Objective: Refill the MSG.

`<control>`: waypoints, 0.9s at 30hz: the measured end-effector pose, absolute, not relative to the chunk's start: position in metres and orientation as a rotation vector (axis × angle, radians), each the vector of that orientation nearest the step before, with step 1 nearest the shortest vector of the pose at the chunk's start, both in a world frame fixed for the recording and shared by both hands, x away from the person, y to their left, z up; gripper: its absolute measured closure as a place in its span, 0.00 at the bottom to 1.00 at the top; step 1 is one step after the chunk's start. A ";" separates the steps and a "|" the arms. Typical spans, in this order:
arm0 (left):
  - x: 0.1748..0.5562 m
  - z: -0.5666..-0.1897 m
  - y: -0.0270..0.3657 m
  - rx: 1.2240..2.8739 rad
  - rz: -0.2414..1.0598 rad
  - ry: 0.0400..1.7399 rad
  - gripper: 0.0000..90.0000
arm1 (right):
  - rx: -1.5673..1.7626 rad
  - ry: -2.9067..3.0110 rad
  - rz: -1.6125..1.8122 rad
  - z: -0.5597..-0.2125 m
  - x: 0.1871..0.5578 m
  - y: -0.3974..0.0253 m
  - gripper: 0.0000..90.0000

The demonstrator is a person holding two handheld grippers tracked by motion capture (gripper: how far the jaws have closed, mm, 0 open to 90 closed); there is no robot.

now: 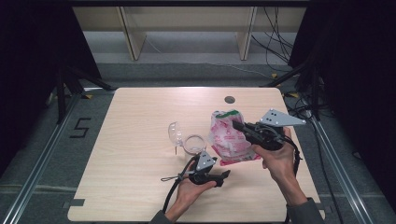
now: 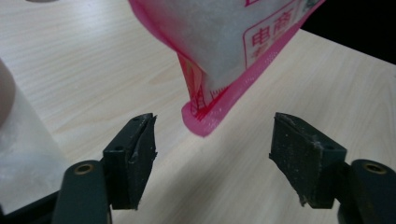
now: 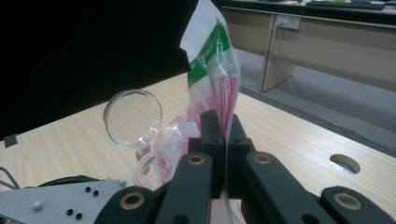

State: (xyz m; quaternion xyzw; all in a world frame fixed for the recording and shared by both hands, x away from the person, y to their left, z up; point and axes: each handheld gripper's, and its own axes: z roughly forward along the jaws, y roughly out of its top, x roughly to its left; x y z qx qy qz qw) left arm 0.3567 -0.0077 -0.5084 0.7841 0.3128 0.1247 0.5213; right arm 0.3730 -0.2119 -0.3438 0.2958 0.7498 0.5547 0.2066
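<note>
We see the right gripper (image 3: 223, 140) with its jaws pressed together on the upper part of the pink-and-white bag (image 1: 231, 137); the bag's film runs straight up between the two black fingers (image 3: 211, 135) in the right gripper view. The left gripper (image 2: 212, 154) has its jaws spread wide and holds nothing. In the left gripper view the bag's lower pink corner hangs between and just beyond its fingertips (image 2: 137, 144), touching neither one; whether that corner meets the tabletop, we cannot tell.

The bag is a soft plastic pouch: pink sealed border, white filling visible through clear film, red print with boxed characters on one face, and a green band near the top (image 3: 210, 58). It stands roughly upright over the right-centre of the wooden table (image 1: 140, 196), just right of the jar.

A clear jar (image 1: 194, 143) sits on the table just left of the bag, and its clear hinged lid (image 1: 175, 132) stands open beside it, further left. A dark round hole (image 1: 229, 99) marks the table's far edge. The number 5 (image 1: 80, 127) is on the floor at left.

Count: one bag, one jar, one lid, two grippers, two hands, one table.
</note>
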 end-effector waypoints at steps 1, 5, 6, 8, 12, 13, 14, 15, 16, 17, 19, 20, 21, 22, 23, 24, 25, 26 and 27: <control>0.356 -0.508 -0.010 1.870 0.318 0.723 0.44 | 0.833 2.086 1.539 -0.342 0.373 -0.210 1.00; 0.359 -0.509 -0.019 1.865 0.387 0.715 0.53 | 0.825 2.111 1.543 -0.341 0.372 -0.203 1.00; 0.360 -0.510 -0.021 1.857 0.399 0.710 0.58 | 0.831 2.108 1.528 -0.340 0.371 -0.201 1.00; 0.359 -0.509 -0.022 1.854 0.412 0.724 0.66 | 0.801 2.109 1.511 -0.340 0.374 -0.197 1.00; 0.362 -0.505 -0.022 1.811 0.383 0.756 0.77 | 0.799 2.111 1.490 -0.335 0.380 -0.192 1.00; 0.364 -0.504 -0.021 1.806 0.368 0.756 0.78 | 0.808 2.096 1.496 -0.335 0.381 -0.189 1.00; 0.365 -0.504 -0.021 1.801 0.375 0.758 0.78 | 0.781 2.115 1.477 -0.333 0.384 -0.189 1.00; 0.364 -0.503 -0.020 1.801 0.384 0.769 0.79 | 0.797 2.110 1.481 -0.332 0.385 -0.187 1.00; 0.365 -0.503 -0.018 1.790 0.405 0.776 0.79 | 0.816 2.121 1.482 -0.331 0.386 -0.186 1.00; 0.365 -0.504 -0.017 1.778 0.370 0.780 0.79 | 0.811 2.110 1.475 -0.330 0.388 -0.184 1.00; 0.365 -0.505 -0.018 1.757 0.365 0.794 0.79 | 0.802 2.121 1.450 -0.328 0.390 -0.179 1.00; 0.365 -0.507 -0.018 1.732 0.346 0.793 0.80 | 0.786 2.129 1.438 -0.328 0.392 -0.177 1.00; 0.365 -0.508 -0.018 1.718 0.345 0.788 0.80 | 0.807 2.132 1.439 -0.327 0.393 -0.173 1.00; 0.365 -0.509 -0.018 1.706 0.340 0.783 0.80 | 0.770 2.136 1.423 -0.326 0.395 -0.171 1.00; 0.365 -0.510 -0.018 1.695 0.334 0.788 0.80 | 0.787 2.158 1.411 -0.326 0.395 -0.167 1.00; 0.364 -0.509 -0.019 1.693 0.346 0.791 0.80 | 0.759 2.166 1.405 -0.325 0.397 -0.165 1.00; 0.365 -0.509 -0.020 1.695 0.345 0.783 0.81 | 0.799 2.162 1.410 -0.325 0.397 -0.161 1.00; 0.364 -0.508 -0.020 1.692 0.356 0.797 0.81 | 0.787 2.171 1.413 -0.325 0.399 -0.160 1.00; 0.363 -0.508 -0.020 1.688 0.363 0.797 0.81 | 0.788 2.169 1.411 -0.325 0.400 -0.158 1.00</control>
